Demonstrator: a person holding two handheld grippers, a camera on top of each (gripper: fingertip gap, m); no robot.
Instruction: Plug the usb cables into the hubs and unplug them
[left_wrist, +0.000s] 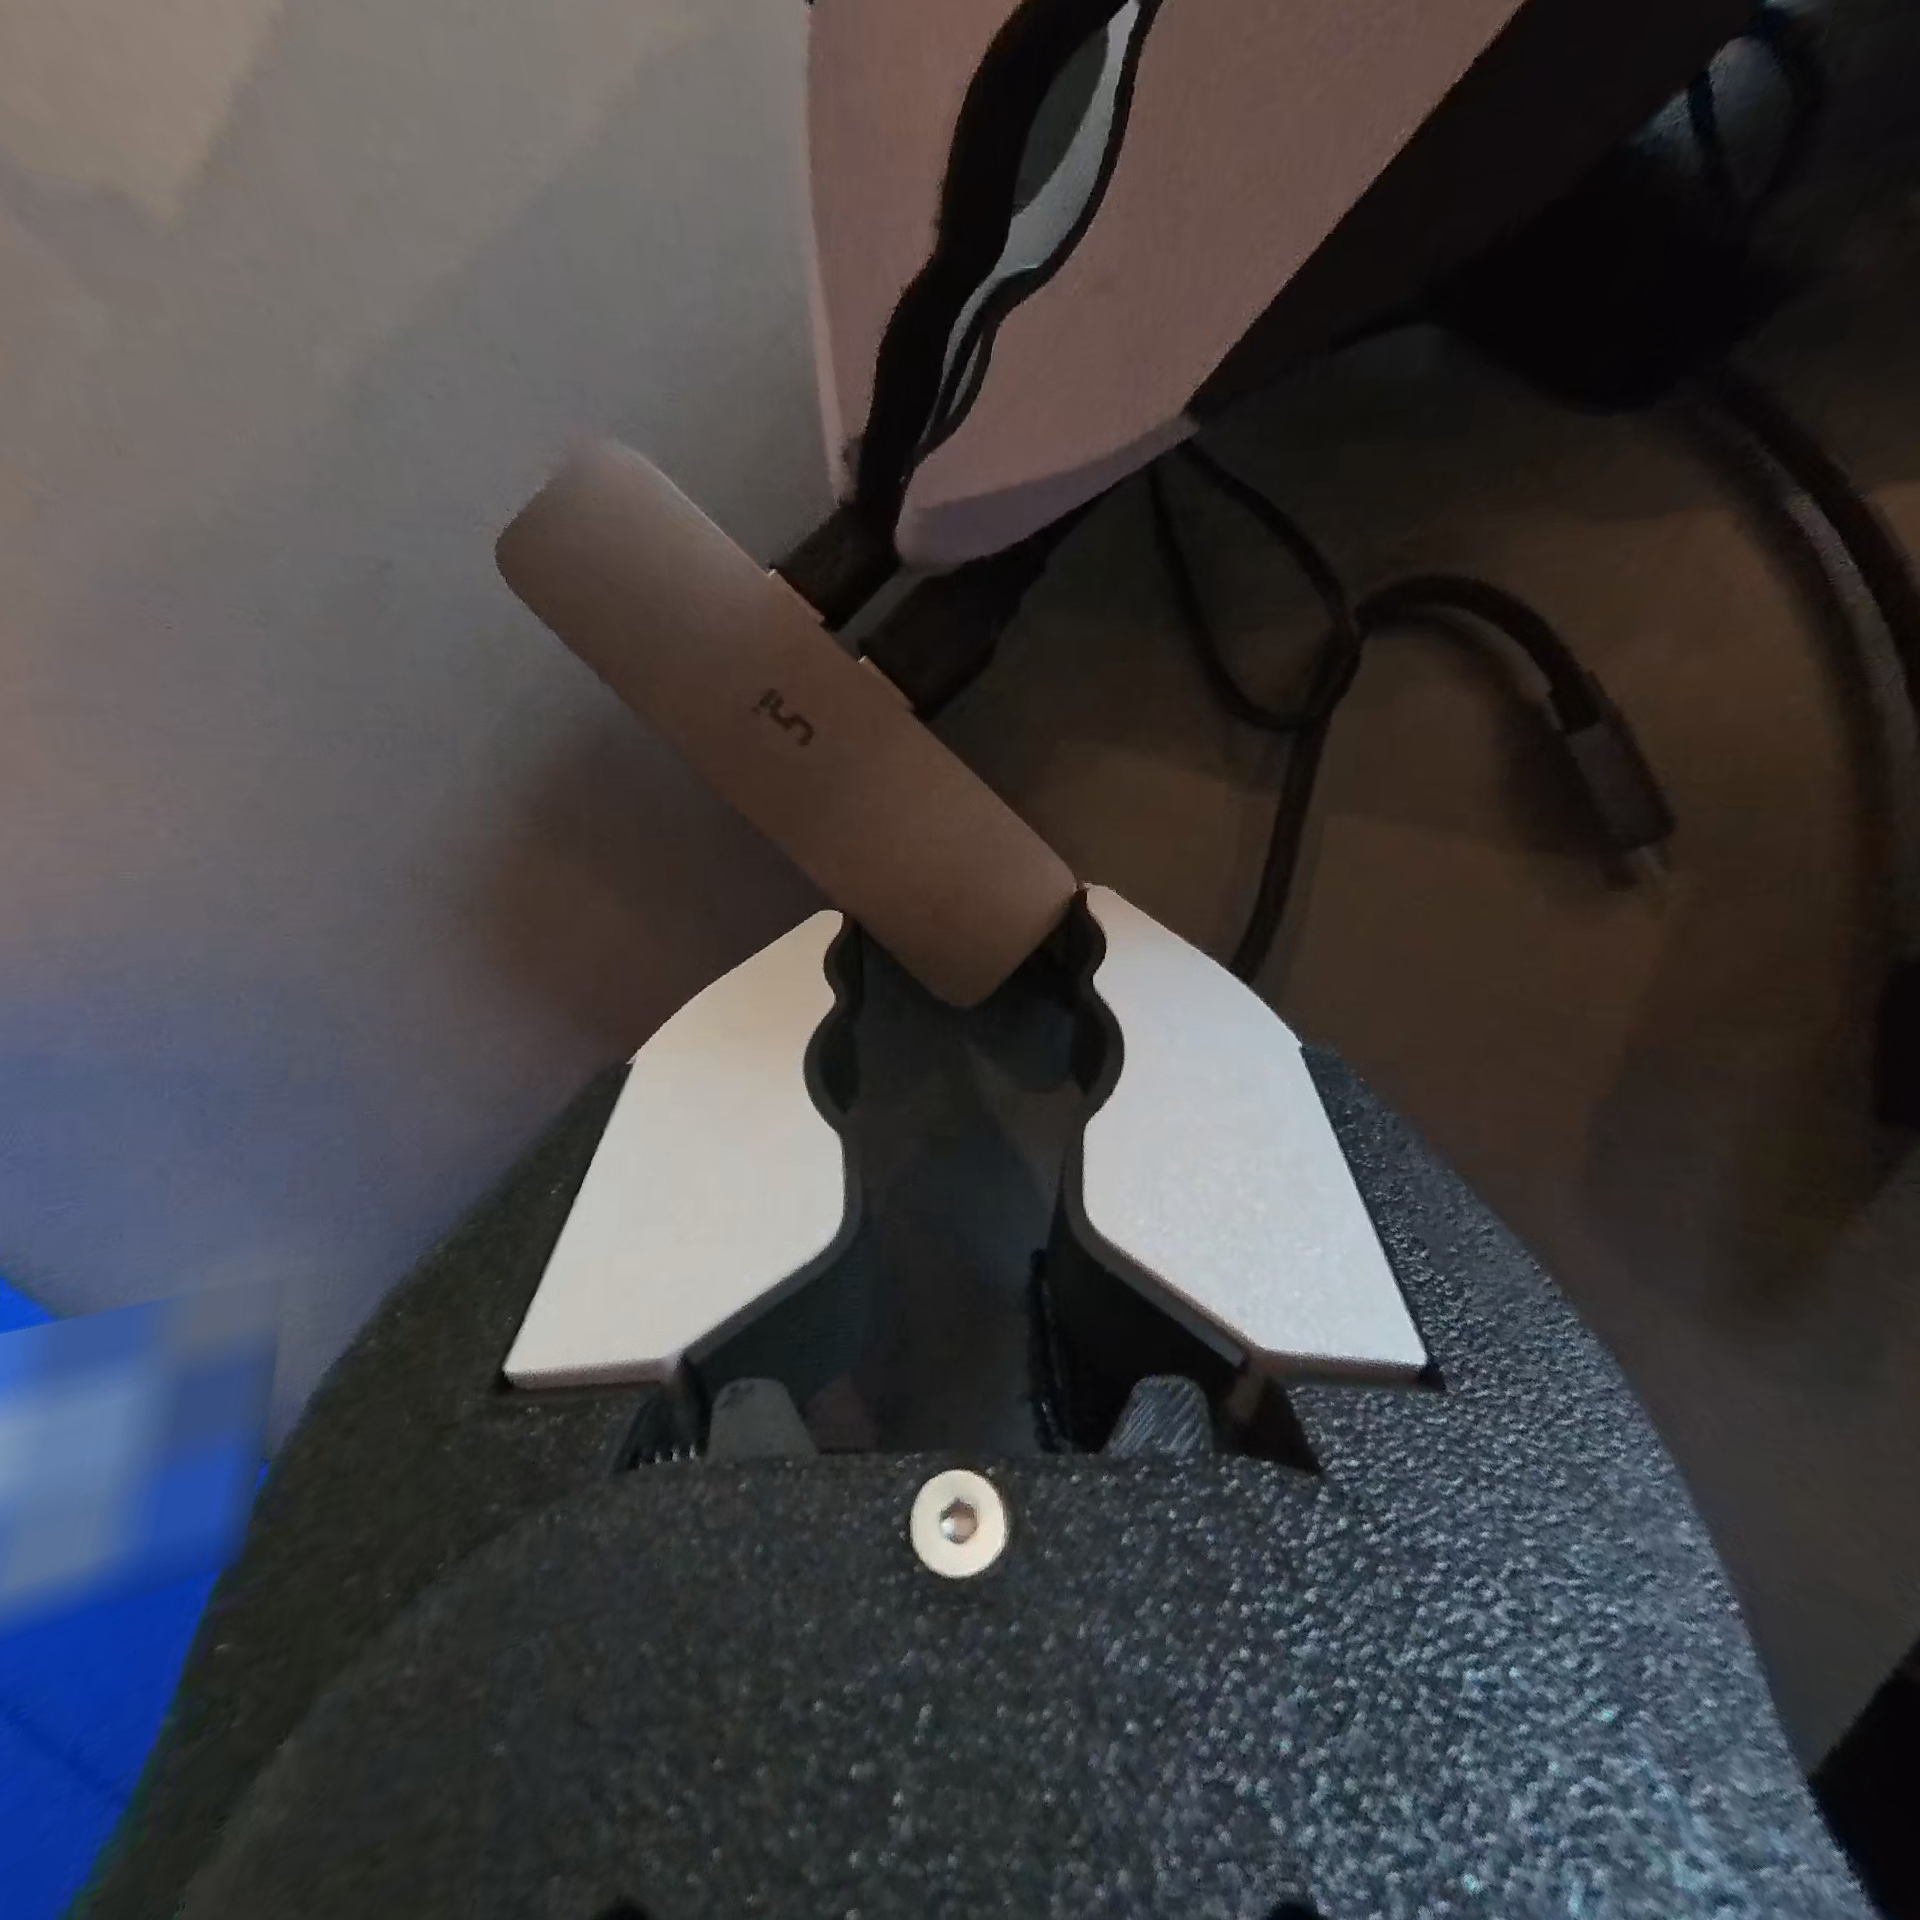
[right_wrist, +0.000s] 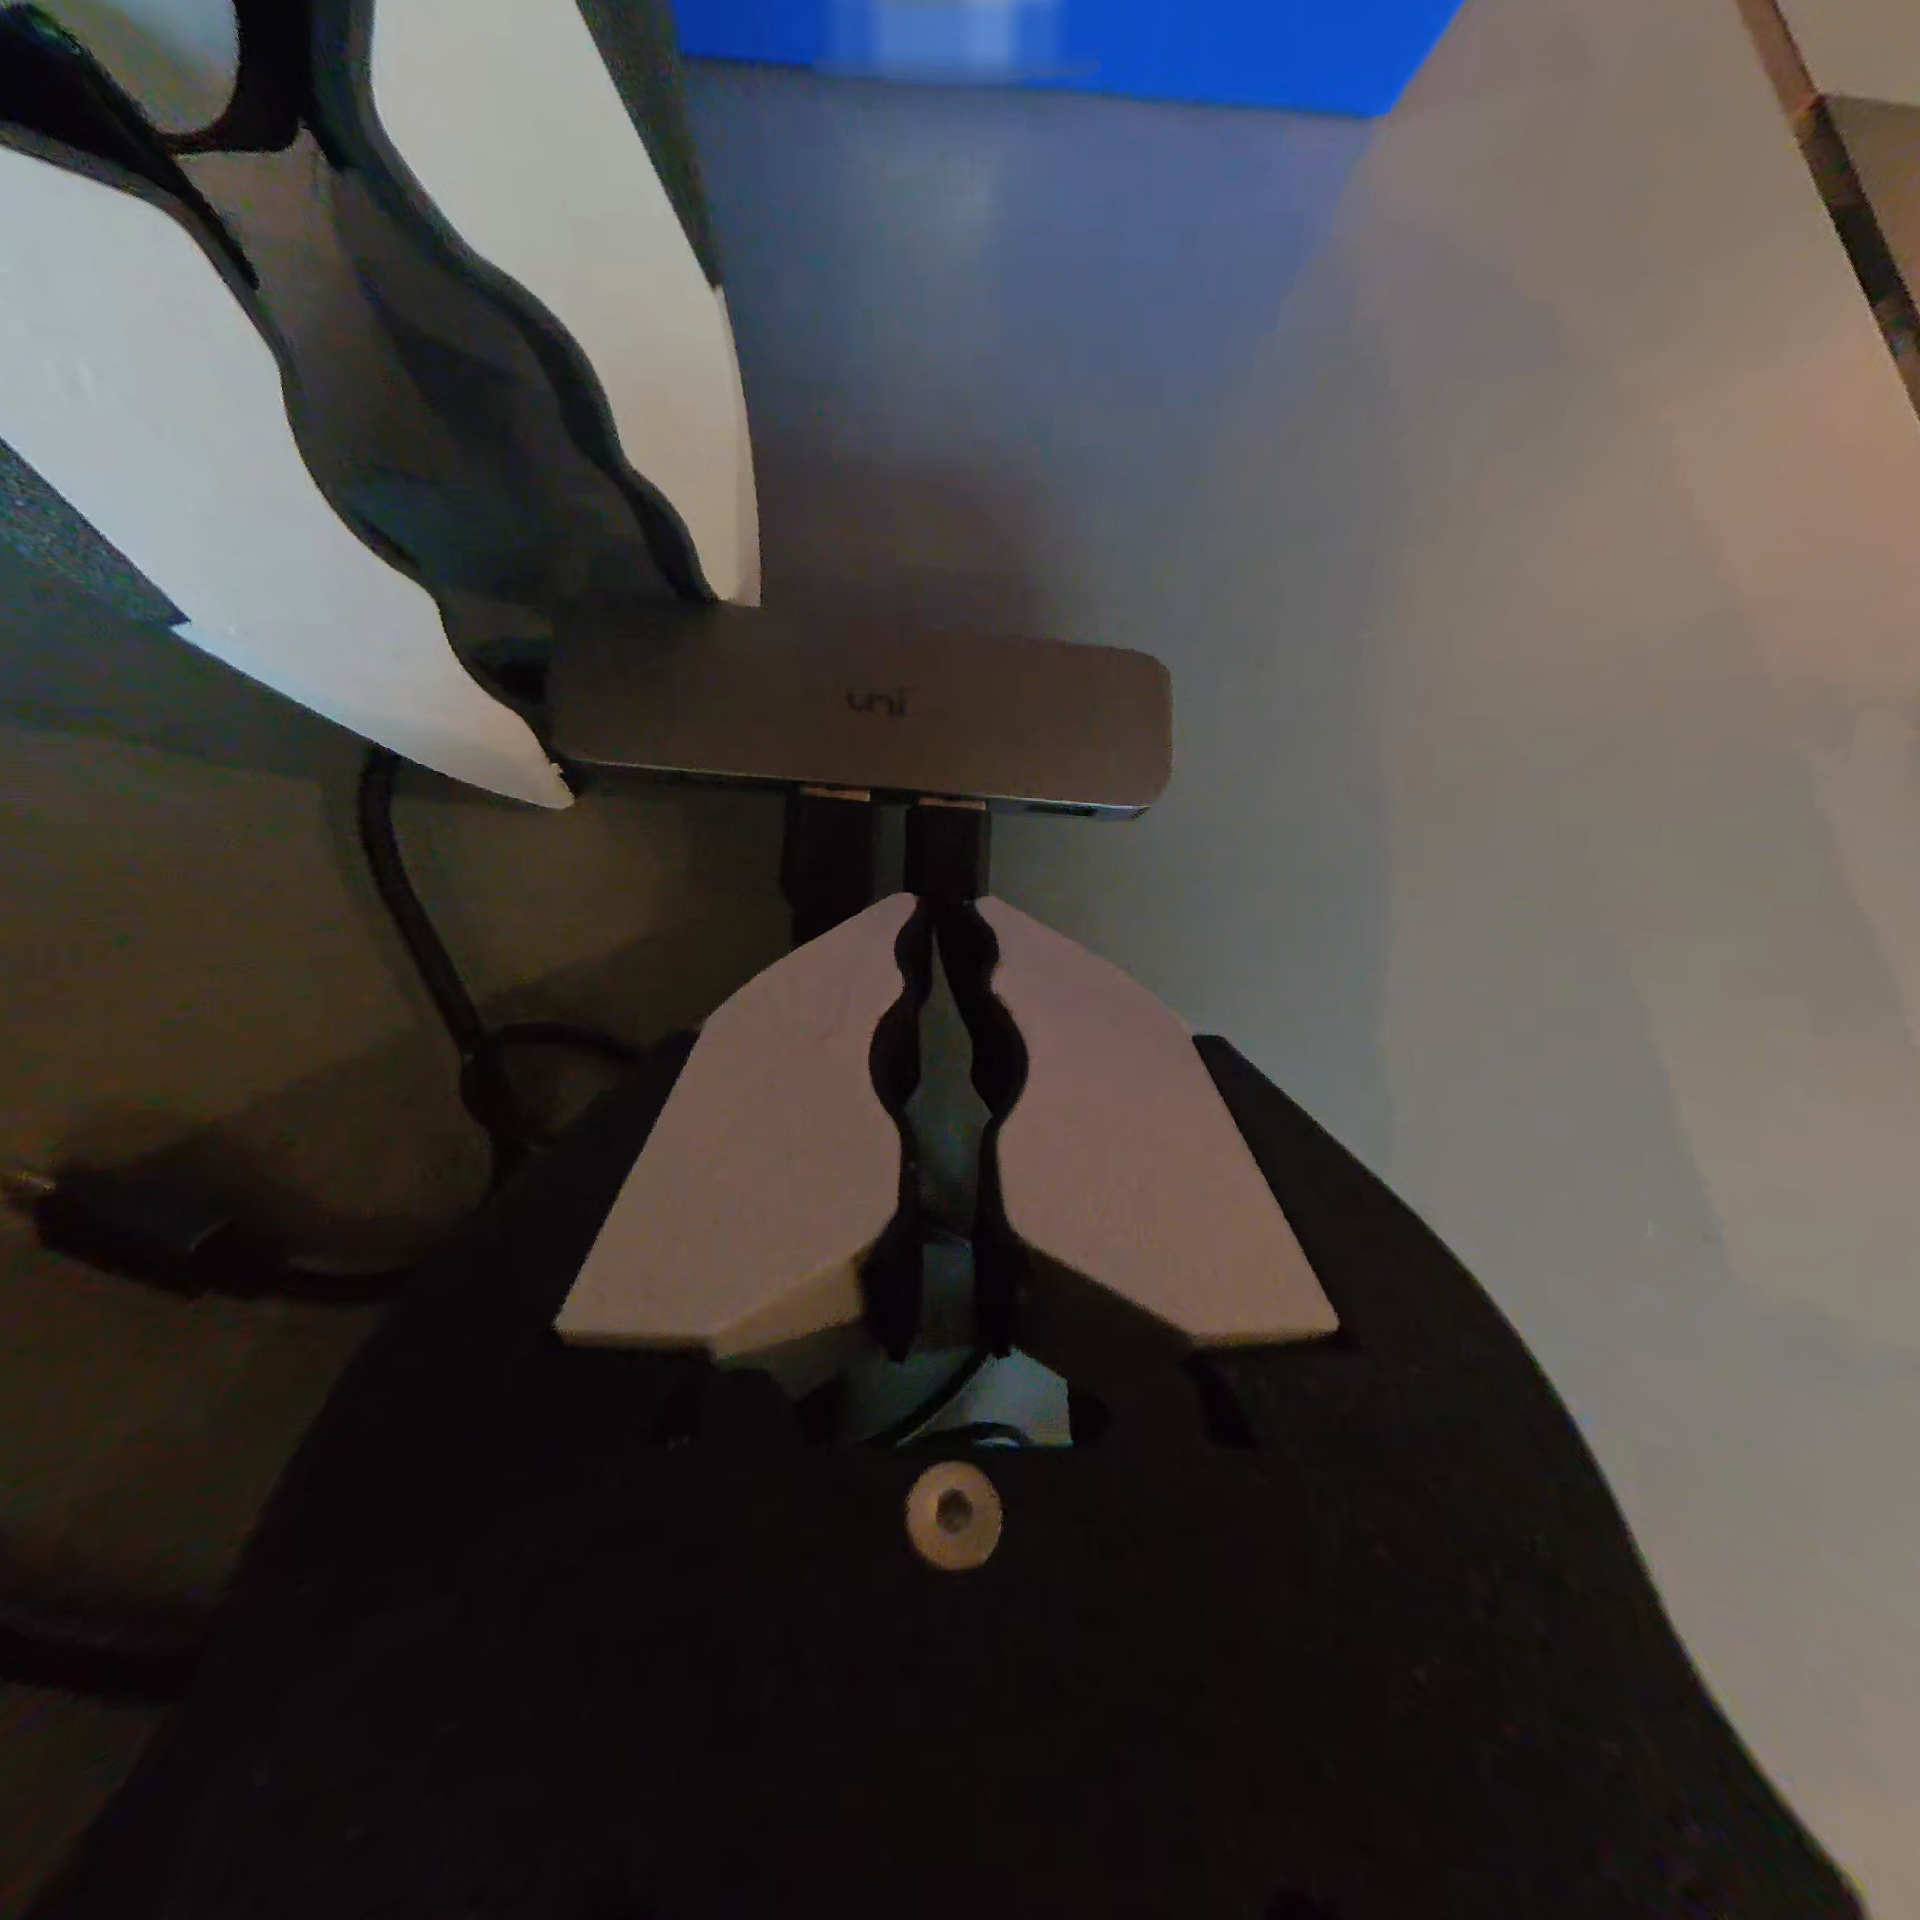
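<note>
The left hand-held gripper (left_wrist: 961, 935) holds one short end of the flat grey hub (left_wrist: 769, 717), its white fingers (left_wrist: 717, 1143) closed narrow around it, so the hub sticks out ahead of the gripper and is lifted clear of the pale tabletop (left_wrist: 260, 623). Seen from the right wrist view, the same hub (right_wrist: 862, 717) lies across the frame with two black plugs seated side by side in its near edge. The right hand-held gripper (right_wrist: 945, 914) is pinched tight on the right-hand plug (right_wrist: 945, 847), with the jaws nearly meeting around the plug's tail; the left-hand plug (right_wrist: 826, 842) sits just beside it, untouched. A further port to the right of the held plug looks empty. In the left wrist view another black cable with a free connector (left_wrist: 1605, 769) lies loose on the tabletop, well apart from the hub, so at least one cable is not connected. By my reading, the plugging part is at least partly done for this hub, with two cables in. Whether the held plug is being pushed home or is about to be pulled out cannot be told from these views. Only one hub is visible, so the state of any others is unknown.
</note>
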